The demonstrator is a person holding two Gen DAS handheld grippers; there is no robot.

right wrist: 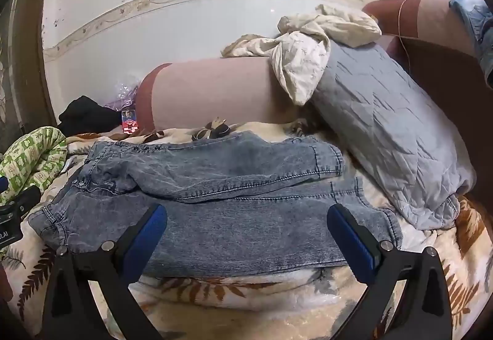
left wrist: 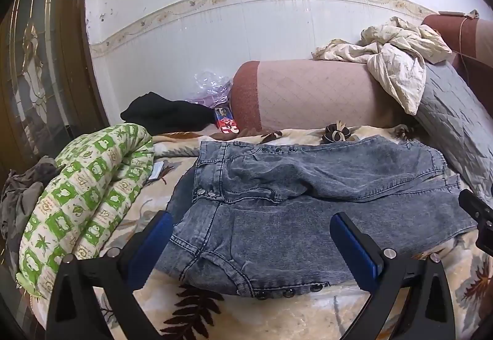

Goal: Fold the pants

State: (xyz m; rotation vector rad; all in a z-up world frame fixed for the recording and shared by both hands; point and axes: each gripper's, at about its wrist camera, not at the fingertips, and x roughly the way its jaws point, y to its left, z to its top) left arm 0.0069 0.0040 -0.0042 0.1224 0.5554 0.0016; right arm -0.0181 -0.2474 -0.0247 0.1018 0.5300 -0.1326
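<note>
Washed blue denim pants (left wrist: 292, 210) lie spread sideways on a leaf-patterned blanket, waistband at the left and cuffs at the right, the far leg lying partly over the near one. My left gripper (left wrist: 251, 232) hovers open above the waist end, with nothing between its blue pads. In the right wrist view the pants (right wrist: 234, 210) stretch across the middle. My right gripper (right wrist: 246, 226) stands open over the near leg, close to the cuff end, and holds nothing. Each gripper's black body shows at the edge of the other's view.
A rolled green-and-white quilt (left wrist: 83, 201) lies left of the pants. A pink bolster (left wrist: 311, 93) and a grey quilted pillow (right wrist: 394, 136) bound the far and right sides, with a cream cloth (left wrist: 397, 56) on top. Black clothing (left wrist: 166, 115) sits at the far left.
</note>
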